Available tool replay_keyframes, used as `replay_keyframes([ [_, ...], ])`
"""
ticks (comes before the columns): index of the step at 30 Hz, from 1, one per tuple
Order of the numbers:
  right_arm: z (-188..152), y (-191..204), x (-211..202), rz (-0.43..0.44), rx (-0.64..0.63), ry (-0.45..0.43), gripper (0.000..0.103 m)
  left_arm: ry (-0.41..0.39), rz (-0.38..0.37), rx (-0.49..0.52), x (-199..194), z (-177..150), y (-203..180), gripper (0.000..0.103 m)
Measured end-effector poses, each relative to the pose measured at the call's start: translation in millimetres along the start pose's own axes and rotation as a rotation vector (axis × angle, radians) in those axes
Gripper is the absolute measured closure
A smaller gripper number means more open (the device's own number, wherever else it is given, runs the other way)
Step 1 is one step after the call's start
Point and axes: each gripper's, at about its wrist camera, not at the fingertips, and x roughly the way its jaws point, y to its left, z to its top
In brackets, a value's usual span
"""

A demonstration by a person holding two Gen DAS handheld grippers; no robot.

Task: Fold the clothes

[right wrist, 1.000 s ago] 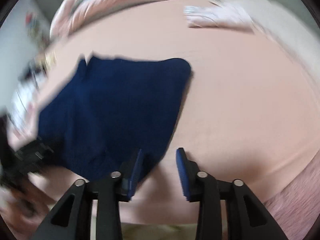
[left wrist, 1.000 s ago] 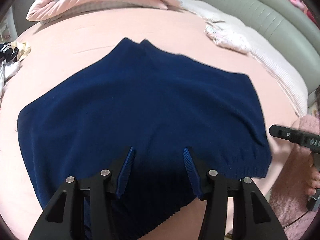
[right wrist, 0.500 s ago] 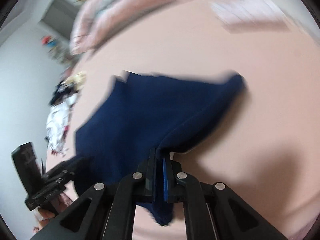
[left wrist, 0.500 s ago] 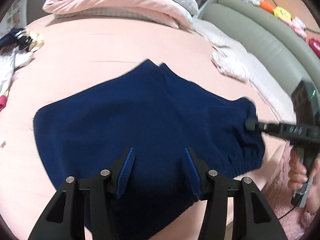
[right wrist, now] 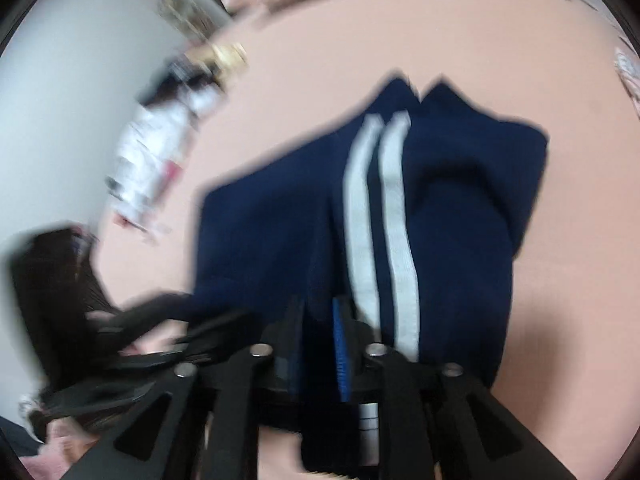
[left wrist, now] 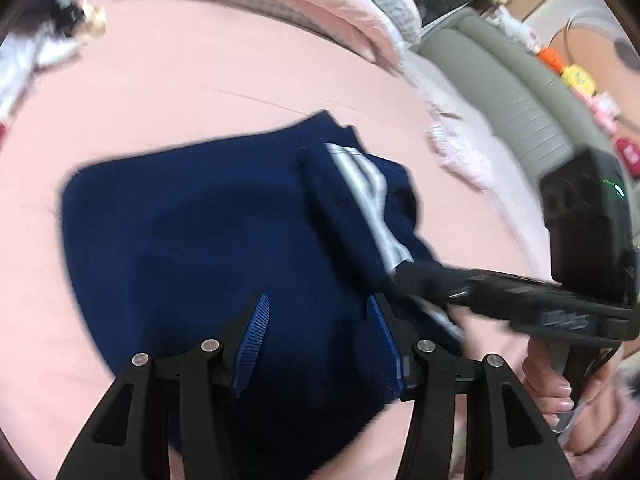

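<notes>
Navy shorts point(left wrist: 192, 248), bed point(left wrist: 200, 92) centre, waistband nearest, legs toward the pillows. Right gripper point(right wrist: 320, 332) opening, fold between jaws. Left gripper point(left wrist: 316, 332) unclenched above the waistband.

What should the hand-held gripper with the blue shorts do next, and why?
Probably lay the flap down on the left half and let go. The right hand-held gripper, its jaws opening, has the navy shorts' striped edge between them, already folded over the flat part on the pink bed.
</notes>
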Motion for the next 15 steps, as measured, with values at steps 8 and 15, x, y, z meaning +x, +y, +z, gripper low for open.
replay_keyframes([
  [8,-34,-54,-52,-0.079,0.169,-0.156,0.077,0.073,-0.216,-0.13,28,-6,2,0.047],
  [15,-51,-74,-36,-0.152,0.206,-0.052,0.077,0.14,-0.21,-0.118,44,-16,-23,0.047],
])
